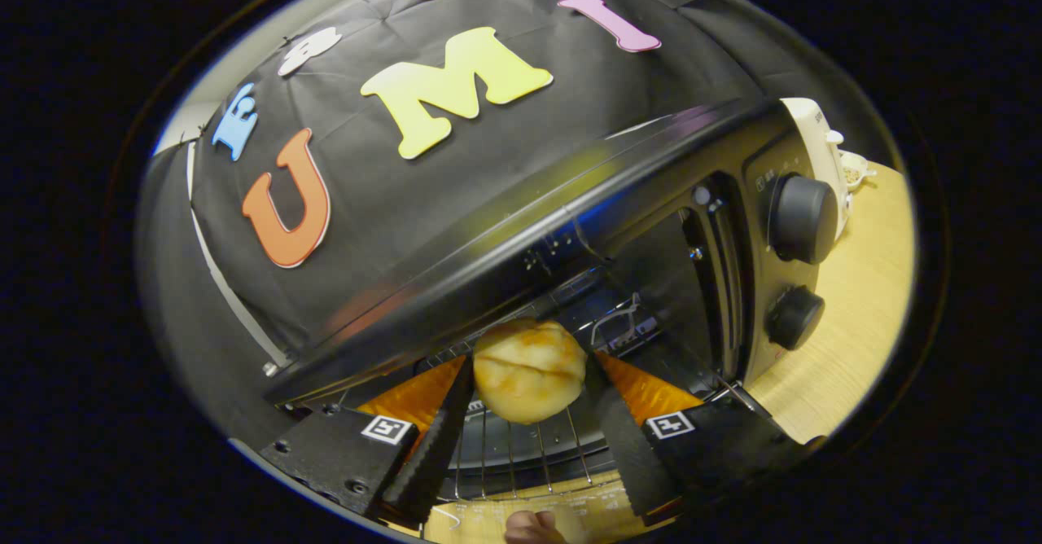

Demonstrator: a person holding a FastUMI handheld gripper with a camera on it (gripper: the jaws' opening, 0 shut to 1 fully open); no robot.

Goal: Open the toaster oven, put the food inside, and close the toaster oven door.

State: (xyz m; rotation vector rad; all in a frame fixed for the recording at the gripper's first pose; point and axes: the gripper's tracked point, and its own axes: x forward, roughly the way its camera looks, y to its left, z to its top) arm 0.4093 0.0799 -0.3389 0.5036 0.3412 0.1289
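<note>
The gripper [527, 414] is tilted, canted against the oven [570, 226], and points straight into its open mouth; its two fingers close in on the bun [529, 369] from either side, both pressing its flanks, so the bun is clenched between them; the bun hangs just at the oven's opening, above the front of the rack [521, 454]; it is round, pale golden, a little glossy, with a crease across its top and darker browned patches; the fingers are long and wedge-shaped, with ridged inner faces, and each carries a square marker at its base; the rack is thin bright wire, parallel bars running into the oven; the oven itself is dark, smooth metal, its top edge catching a shine, the inside walls dull and grey; on the oven's right panel sit two round, matt knobs, the upper knob [802, 218] larger than the lower knob [794, 316]; beyond that panel, to the oven's right, stands a white appliance [818, 141] on the light wood-grain table [855, 324]; below the rack, in front of the oven, a fingertip of the person's hand [533, 528] peeks in, and whether it touches anything cannot be told.
</note>
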